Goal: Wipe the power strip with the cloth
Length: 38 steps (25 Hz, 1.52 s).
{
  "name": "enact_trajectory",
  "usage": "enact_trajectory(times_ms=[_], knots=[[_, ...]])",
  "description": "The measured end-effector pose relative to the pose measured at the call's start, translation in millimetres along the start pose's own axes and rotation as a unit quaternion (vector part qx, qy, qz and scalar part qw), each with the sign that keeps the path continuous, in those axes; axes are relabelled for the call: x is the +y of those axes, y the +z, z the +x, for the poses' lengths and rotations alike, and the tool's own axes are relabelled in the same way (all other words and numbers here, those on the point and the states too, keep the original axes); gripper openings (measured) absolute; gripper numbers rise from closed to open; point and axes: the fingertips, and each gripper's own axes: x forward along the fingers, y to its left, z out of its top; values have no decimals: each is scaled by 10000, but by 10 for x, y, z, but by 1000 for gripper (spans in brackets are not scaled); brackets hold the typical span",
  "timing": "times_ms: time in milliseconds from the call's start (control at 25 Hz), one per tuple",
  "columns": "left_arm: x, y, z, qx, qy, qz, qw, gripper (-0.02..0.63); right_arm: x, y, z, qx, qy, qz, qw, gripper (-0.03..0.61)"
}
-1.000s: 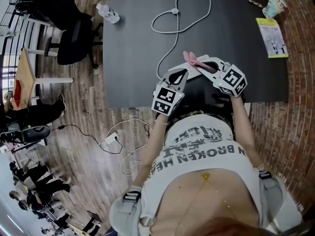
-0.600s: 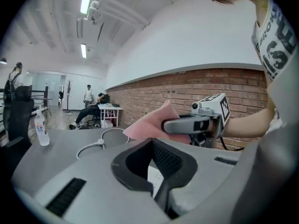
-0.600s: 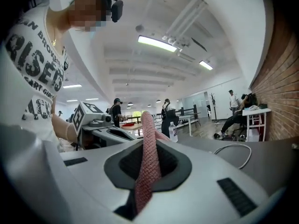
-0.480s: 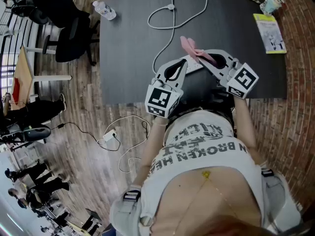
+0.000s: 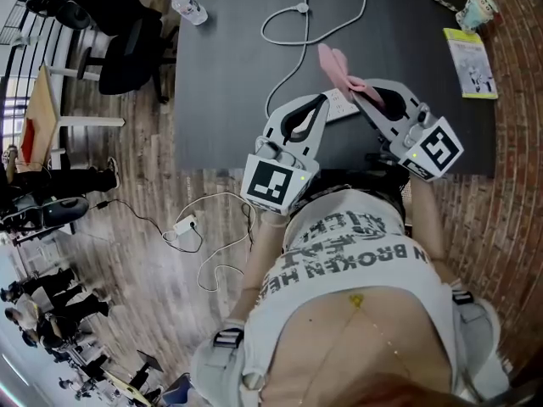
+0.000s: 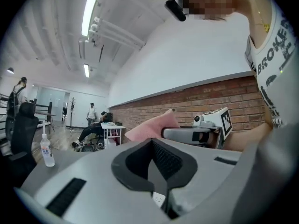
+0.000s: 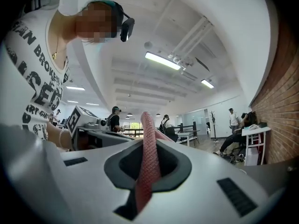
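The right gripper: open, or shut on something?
Shut on the pink cloth. The right gripper has its jaws together, with the cloth pinched between them.

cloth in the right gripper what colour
Pink. The cloth shows best in the right gripper view.
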Motion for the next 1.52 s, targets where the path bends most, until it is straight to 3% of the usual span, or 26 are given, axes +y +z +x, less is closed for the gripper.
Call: enact_trajectory(times_ms=[360,760,1520], knots=[[-69,266,-35,-311,9,128,9994,8,31,253,-40,-211,-251,-273,9991,17],[-147,354,-24,-429,25,219,9988,8,117,313,-37,-254,-170,-265,9992,17],[-201,347,-8,-354,-31,255,9990,8,105,246,8,-20,-196,-348,9992,17]])
